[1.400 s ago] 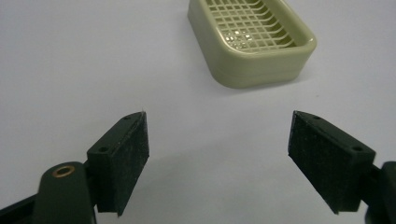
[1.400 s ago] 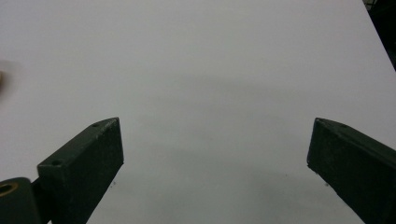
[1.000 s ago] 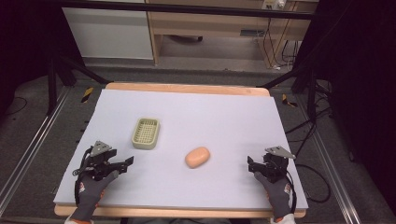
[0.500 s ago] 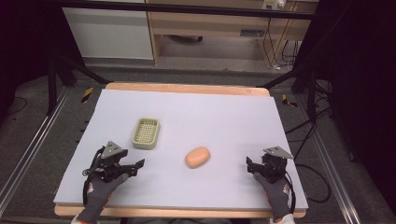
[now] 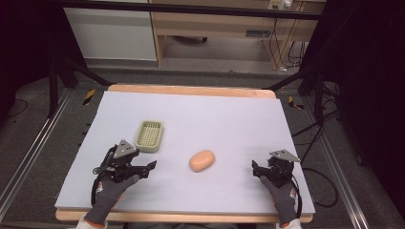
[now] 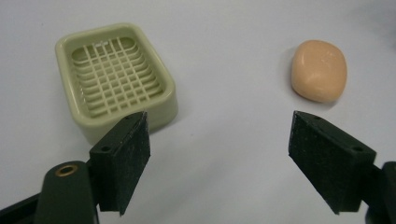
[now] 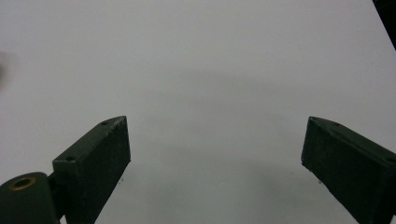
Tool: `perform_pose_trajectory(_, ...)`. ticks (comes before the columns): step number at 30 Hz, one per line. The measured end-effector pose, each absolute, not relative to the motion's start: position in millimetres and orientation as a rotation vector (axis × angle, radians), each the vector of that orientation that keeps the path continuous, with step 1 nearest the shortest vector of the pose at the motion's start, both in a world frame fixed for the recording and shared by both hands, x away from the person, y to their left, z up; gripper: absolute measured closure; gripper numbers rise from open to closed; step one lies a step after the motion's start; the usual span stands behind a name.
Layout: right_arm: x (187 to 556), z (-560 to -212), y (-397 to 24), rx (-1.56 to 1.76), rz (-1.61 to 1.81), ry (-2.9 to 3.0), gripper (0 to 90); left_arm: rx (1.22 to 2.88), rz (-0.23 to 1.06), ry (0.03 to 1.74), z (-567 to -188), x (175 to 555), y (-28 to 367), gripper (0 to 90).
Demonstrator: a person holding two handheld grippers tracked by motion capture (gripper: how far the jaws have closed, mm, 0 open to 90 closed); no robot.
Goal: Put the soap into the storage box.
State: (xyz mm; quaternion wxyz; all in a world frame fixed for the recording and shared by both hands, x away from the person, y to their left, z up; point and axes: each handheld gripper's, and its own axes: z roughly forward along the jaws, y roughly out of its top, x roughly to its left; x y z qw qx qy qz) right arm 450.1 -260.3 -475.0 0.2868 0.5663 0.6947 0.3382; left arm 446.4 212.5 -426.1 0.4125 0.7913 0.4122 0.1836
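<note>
- The left gripper (image 5: 149,168) is hovering at the lower left of the high view, jaws spread wide, holding nothing.
- The right gripper (image 5: 256,169) is sitting lower right, jaws also apart and empty.
- The peach soap bar (image 5: 202,160) is lying near centre, between them.
- The pale green soap dish (image 5: 149,136) is resting farther back, left of centre.

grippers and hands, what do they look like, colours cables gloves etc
Both grippers are black, each topped with a grey three-cornered plate. The left gripper and right gripper each end in two flat, dark, wedge-shaped jaws with small holes, and a brass-coloured ring shows at the left jaw's base in both gripper views. Black cables loop from both. The hands wear grey gloves with orange-red marks and pale cuffs.
</note>
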Motion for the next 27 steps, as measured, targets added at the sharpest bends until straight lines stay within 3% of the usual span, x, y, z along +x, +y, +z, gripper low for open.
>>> perform_pose_trajectory(11, 450.8, -475.3, -261.5, 1.515, 0.895, 1.858, 8.0, 2.026, 0.452, 0.967, -406.1, 462.3, 182.1, 19.4)
perform_pose_trajectory(27, 451.1, -474.2, -261.7, 1.53, 0.897, 1.851, 7.4, 2.103, 0.419, 0.911, -408.4, 481.6, 141.2, 19.2)
